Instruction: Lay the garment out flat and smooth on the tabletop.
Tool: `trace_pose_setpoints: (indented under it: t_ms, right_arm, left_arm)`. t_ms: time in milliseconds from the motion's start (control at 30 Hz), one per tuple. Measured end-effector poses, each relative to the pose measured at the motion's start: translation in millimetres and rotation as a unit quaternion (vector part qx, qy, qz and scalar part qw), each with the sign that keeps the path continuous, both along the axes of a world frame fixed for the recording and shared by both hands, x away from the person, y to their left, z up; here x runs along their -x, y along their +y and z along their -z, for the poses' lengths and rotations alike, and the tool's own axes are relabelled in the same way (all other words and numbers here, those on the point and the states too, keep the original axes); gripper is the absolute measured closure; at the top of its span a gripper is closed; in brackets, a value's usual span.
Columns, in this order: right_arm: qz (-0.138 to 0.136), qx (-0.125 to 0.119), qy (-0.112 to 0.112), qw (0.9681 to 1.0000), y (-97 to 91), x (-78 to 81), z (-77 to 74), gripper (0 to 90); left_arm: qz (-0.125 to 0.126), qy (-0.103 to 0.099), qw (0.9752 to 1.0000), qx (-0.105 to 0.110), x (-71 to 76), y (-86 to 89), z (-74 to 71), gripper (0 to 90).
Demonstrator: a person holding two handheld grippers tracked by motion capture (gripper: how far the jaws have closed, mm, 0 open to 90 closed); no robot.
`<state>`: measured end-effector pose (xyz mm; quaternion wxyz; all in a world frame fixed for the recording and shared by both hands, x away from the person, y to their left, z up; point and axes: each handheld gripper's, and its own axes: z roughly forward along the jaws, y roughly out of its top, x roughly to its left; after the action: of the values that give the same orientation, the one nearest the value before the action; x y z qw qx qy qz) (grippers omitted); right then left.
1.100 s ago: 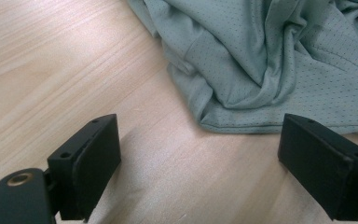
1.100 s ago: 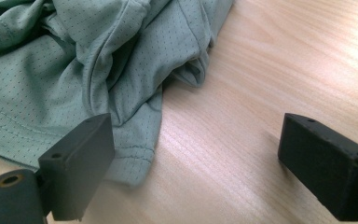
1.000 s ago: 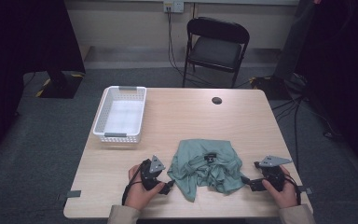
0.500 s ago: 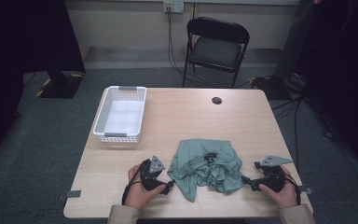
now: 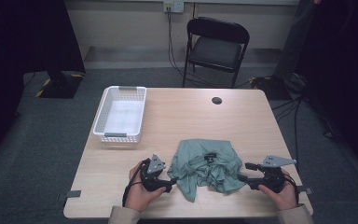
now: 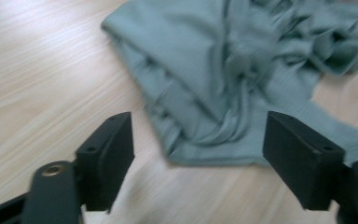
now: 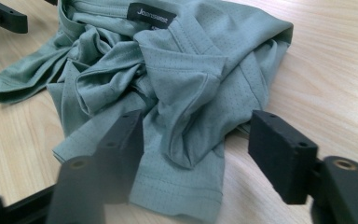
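A crumpled grey-green shirt lies near the table's front edge, its black neck label facing up. My left gripper rests at the shirt's left side. In the left gripper view its jaws straddle a folded hem with gaps on both sides; they have just been closing. My right gripper sits at the shirt's right side. Its jaws have also just been closing and stand around a bunched fold, the pads not pressing on it.
A white plastic basket stands at the table's left, with nothing in it. A round black cable hole is near the far edge. A black folding chair stands behind the table. Bare wood stretches beyond the shirt.
Both grippers' jaws look a little narrower around the shirt's edges. The hands have hardly shifted, and the shirt lies as before.
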<state>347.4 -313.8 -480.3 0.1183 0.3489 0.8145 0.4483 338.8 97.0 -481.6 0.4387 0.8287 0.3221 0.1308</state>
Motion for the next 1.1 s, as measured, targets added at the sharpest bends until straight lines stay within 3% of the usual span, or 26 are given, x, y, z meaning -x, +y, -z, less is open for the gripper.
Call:
trace_pose_setpoints:
  t_ms: [300, 433, 667, 767, 800, 867, 967, 1100]
  right_arm:
    - [-0.009, -0.003, -0.004, 1.0000, 6.9, -1.1, 2.2, 51.1]
    - [-0.004, -0.011, -0.009, 0.9999, 9.2, -2.1, 2.7, 56.5]
    - [0.002, 0.008, -0.004, 1.0000, 12.2, -3.3, 7.5, 60.2]
    - [-0.006, 0.009, 0.009, 0.9999, 13.0, -4.5, 10.2, 74.2]
    - [-0.006, 0.009, 0.009, 0.9999, 13.0, -4.5, 10.2, 74.2]
    - [-0.010, 0.005, 0.009, 0.9999, 12.1, -3.8, 10.4, 85.5]
    - [-0.010, -0.008, 0.005, 0.9999, 9.1, -3.4, 7.3, 87.0]
    - [-0.005, -0.026, -0.005, 0.9996, 2.0, -1.7, -0.7, 87.8]
  left_arm:
    - [0.026, 0.004, 0.9995, 0.017, -4.8, -23.5, -1.5, 46.3]
    - [0.029, 0.011, 0.9995, 0.004, -9.4, -29.7, 4.1, 53.6]
    - [0.026, 0.017, 0.9994, -0.017, -12.0, -37.5, 11.0, 58.7]
    - [0.021, 0.025, 0.9993, -0.018, -13.8, -39.8, 13.9, 66.7]
    - [0.022, 0.022, 0.9993, -0.022, -13.8, -39.9, 13.5, 66.7]
    - [0.010, 0.021, 0.9996, -0.018, -14.3, -36.7, 7.3, 82.6]
    - [0.009, 0.017, 0.9998, -0.002, -13.1, -33.3, 0.5, 85.0]
    - [0.008, -0.007, 0.9999, 0.009, -10.4, -27.3, -14.7, 87.5]
